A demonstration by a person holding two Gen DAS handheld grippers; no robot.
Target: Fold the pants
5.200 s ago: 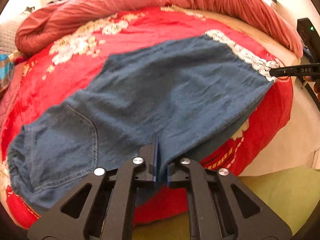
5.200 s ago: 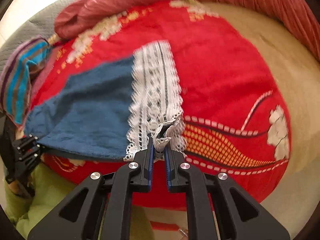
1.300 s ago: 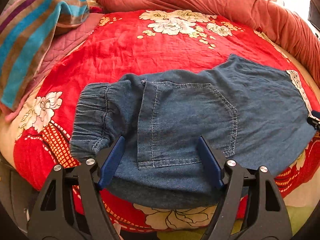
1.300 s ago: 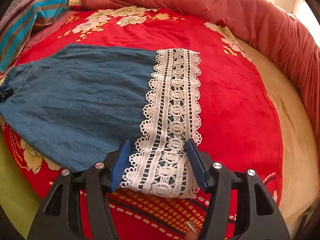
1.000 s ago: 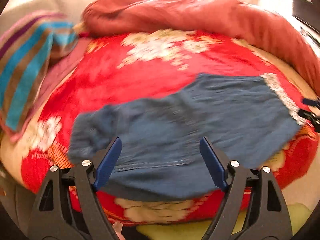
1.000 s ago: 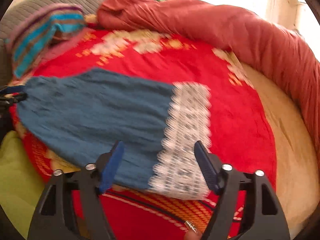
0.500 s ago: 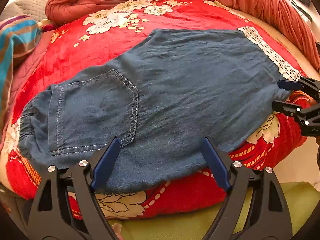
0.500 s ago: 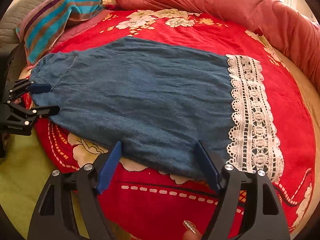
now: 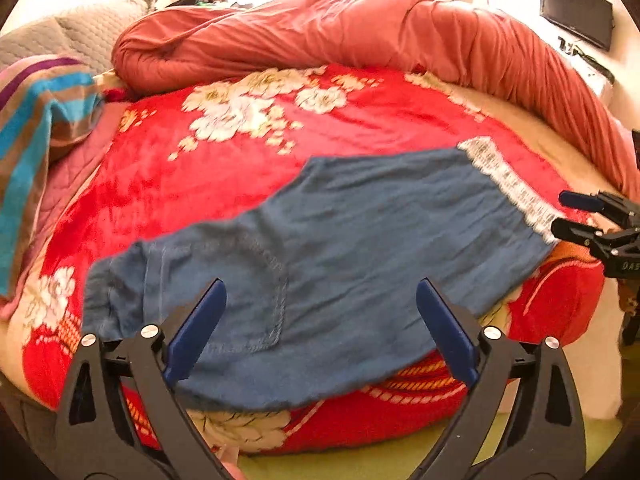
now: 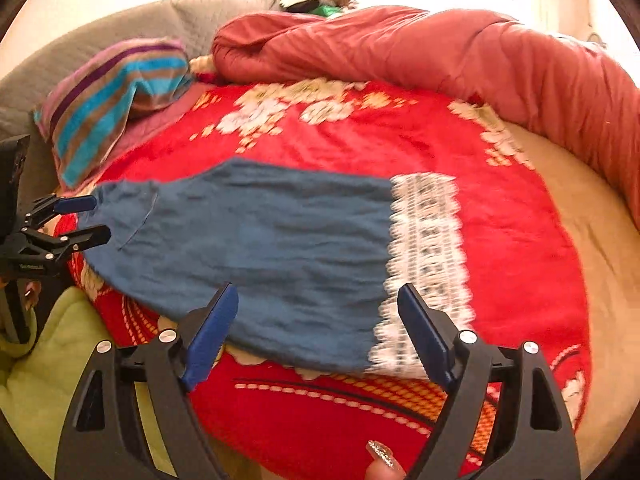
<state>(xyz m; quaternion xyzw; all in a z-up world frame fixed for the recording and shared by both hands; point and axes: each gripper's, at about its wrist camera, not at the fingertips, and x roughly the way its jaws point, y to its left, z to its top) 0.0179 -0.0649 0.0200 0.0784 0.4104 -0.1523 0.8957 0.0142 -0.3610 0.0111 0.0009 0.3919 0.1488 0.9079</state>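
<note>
Blue denim pants (image 9: pixel 340 240) lie flat, folded lengthwise, on the red flowered blanket (image 9: pixel 224 168); the waistband is at the left, the white lace hem (image 9: pixel 508 184) at the right. My left gripper (image 9: pixel 320 304) is open and empty above the back pocket by the near edge. It also shows at the waist end in the right wrist view (image 10: pixel 80 216). My right gripper (image 10: pixel 318 312) is open and empty above the pants (image 10: pixel 260 248) near the lace hem (image 10: pixel 424 264). It also shows at the hem end in the left wrist view (image 9: pixel 568 212).
A rolled red quilt (image 9: pixel 360 40) runs along the far and right side of the bed. A striped pillow (image 10: pixel 112 92) lies at the far left. A green cloth (image 10: pixel 44 360) lies below the bed's near edge. A screen (image 9: pixel 576 16) hangs on the right wall.
Both grippers, shut on the pants' near edge five seconds ago, are open and empty. Over the last half second both views pulled back and up; the pants lie still.
</note>
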